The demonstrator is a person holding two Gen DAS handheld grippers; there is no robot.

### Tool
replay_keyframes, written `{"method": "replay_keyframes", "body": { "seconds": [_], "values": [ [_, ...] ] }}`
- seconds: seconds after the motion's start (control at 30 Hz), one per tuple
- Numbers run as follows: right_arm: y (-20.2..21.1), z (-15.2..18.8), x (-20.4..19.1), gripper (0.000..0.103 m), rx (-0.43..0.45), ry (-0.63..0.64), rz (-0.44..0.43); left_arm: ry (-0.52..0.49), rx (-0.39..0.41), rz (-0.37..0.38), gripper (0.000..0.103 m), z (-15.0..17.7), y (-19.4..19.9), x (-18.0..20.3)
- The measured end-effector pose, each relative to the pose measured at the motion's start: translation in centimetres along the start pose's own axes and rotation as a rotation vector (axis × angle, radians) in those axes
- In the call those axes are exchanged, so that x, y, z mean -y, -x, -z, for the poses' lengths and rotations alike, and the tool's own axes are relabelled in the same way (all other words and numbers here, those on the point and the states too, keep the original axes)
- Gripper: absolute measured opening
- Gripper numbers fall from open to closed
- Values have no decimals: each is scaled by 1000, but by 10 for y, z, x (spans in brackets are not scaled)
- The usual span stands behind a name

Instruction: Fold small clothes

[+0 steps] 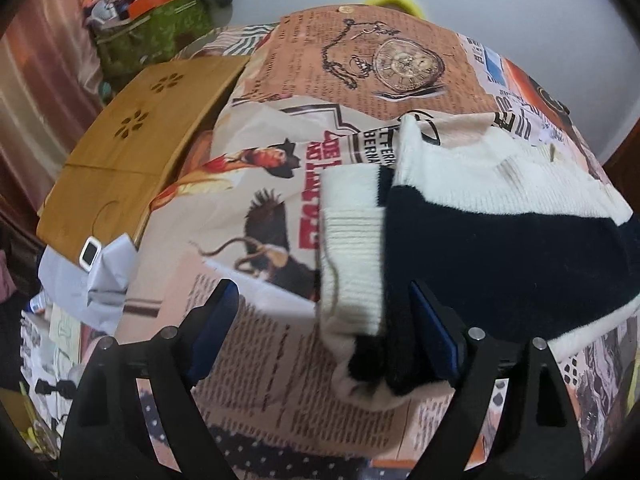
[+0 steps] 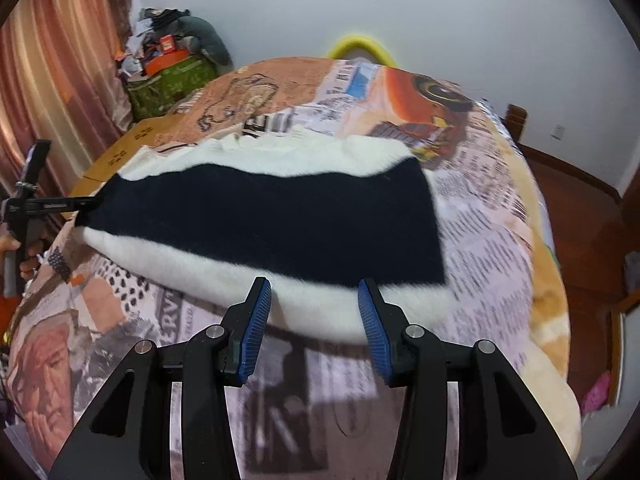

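one sweater on the bedspread; both grippers, left and right, jaws apart.

The sweater lies spread across the bed cover, its sleeve folded over at the left end. A wooden board rests on the cover beyond that end. A heaped bag stands behind the bed, against the wall, beside the curtain.
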State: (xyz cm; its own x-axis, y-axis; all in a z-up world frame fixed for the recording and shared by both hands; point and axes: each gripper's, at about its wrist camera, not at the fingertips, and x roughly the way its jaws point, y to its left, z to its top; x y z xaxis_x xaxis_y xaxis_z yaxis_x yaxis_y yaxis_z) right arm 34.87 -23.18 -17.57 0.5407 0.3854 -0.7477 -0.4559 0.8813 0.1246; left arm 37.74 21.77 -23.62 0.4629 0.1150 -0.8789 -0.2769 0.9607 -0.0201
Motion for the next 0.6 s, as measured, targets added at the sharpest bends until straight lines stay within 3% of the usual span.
{"method": "replay_keyframes", "body": {
  "seconds": [0.13, 0.27, 0.47, 0.6],
  "values": [
    [12, 8, 11, 44, -2, -52, 29, 17, 9, 3, 87, 7, 16, -4],
    [27, 17, 18, 58, 24, -103, 45, 55, 0, 30, 87, 18, 32, -10],
    [39, 15, 14, 60, 59, -114, 33, 184, -92, 177, 87, 49, 32, -14],
    [35, 2, -1, 60, 76, -75, 10, 202, -136, 250, 87, 65, 28, 4]
  ]
}}
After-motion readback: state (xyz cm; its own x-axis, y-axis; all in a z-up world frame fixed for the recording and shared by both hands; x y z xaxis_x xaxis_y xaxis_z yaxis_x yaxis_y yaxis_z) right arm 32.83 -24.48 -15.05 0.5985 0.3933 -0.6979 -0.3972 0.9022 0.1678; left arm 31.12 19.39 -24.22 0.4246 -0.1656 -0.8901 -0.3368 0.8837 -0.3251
